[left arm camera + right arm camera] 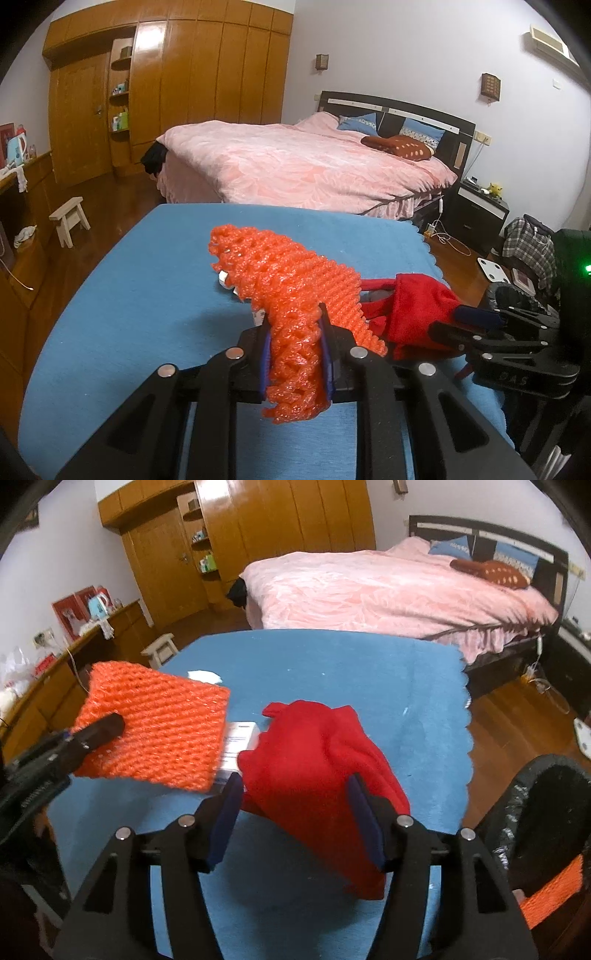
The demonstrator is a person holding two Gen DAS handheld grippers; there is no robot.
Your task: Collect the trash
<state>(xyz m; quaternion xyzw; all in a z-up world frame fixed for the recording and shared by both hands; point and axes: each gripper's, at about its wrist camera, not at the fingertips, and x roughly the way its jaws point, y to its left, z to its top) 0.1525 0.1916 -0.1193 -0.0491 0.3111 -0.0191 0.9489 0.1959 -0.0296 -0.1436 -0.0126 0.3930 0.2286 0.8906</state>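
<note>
A: Item one, left gripper [295, 354]?
B: Fingers narrow, clamped on the orange foam net [291, 291], held above the blue tablecloth [122, 314].
A: Item two, right gripper [293, 821]?
B: Fingers parted around the red cloth [317, 753]; contact unclear, probably loose.
A: Others?
B: White box [240, 738] between net and cloth; black bin [546, 812] right, more orange net inside.

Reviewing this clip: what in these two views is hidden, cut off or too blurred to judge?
- White box: right wrist view, print blurred; mostly covered by the orange foam net and red cloth.
- Black bin: right wrist view, cut by the edge; contents mostly unseen.
- Right gripper: whether its pads touch the cloth is unclear.
- White scrap: too small to identify.
</note>
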